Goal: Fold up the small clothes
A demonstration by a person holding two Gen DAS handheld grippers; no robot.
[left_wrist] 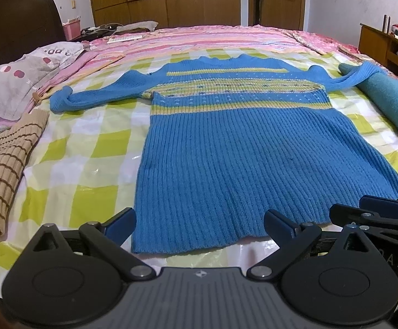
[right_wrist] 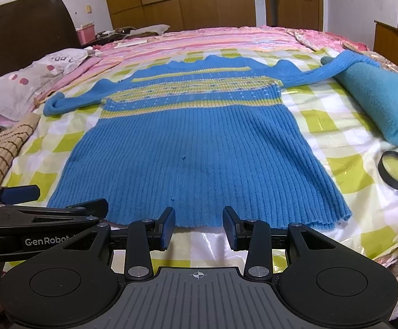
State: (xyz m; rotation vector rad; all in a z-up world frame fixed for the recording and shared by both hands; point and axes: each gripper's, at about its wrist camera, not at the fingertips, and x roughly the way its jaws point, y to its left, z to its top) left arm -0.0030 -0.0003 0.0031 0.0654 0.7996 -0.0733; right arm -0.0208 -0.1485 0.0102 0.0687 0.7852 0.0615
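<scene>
Bed w/ checked sheet (left_wrist: 102,142): blue sweater (left_wrist: 226,150) flat, soft, floppy; grab hem corners. Left gripper (left_wrist: 199,226) & right gripper (right_wrist: 199,226) spread, empty, at hem.

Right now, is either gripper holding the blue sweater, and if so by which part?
Nothing is held. The left gripper and right gripper are both open, at the hem of the blue sweater, which lies flat on the bed.

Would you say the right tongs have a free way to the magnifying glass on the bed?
Probably yes: the right tongs are open at the blue sweater hem, and only bare checked sheet lies between them and the magnifying glass.
</scene>
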